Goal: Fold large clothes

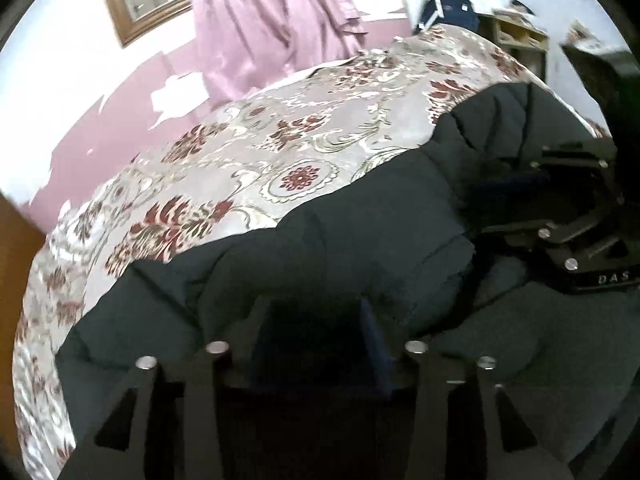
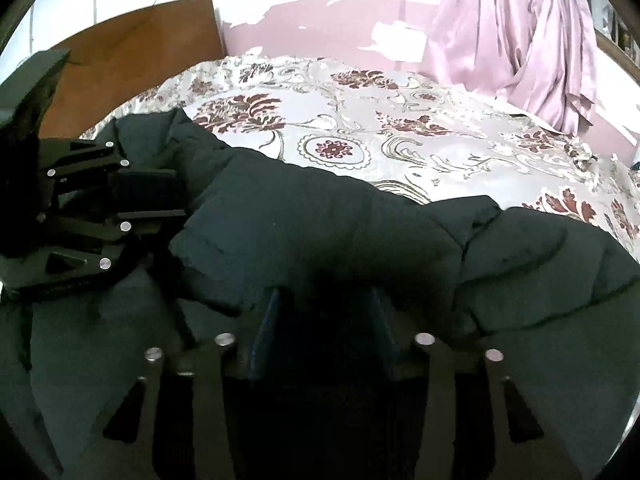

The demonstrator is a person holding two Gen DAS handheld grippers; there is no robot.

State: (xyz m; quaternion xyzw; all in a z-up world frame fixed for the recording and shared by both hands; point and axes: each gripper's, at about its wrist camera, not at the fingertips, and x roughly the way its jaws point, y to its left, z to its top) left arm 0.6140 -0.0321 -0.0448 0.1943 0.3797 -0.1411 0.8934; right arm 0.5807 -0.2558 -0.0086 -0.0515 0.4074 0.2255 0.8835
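A large dark green quilted jacket (image 1: 320, 240) lies on a bed with a floral bedspread (image 1: 260, 152). My left gripper (image 1: 316, 312) is open, its fingers spread over the jacket's fabric near the folded edge. My right gripper (image 1: 508, 204) shows at the right of the left wrist view, resting on the jacket. In the right wrist view the jacket (image 2: 340, 232) fills the foreground; my right gripper (image 2: 324, 304) is open above it. My left gripper (image 2: 156, 196) shows at the left, open against the jacket's edge.
The bedspread (image 2: 400, 128) stretches beyond the jacket. Pink curtains (image 2: 520, 40) hang against the wall at the back. A wooden headboard (image 2: 132, 52) stands at the far left. A dark blue bag (image 1: 452, 12) and shelves (image 1: 520, 40) sit behind the bed.
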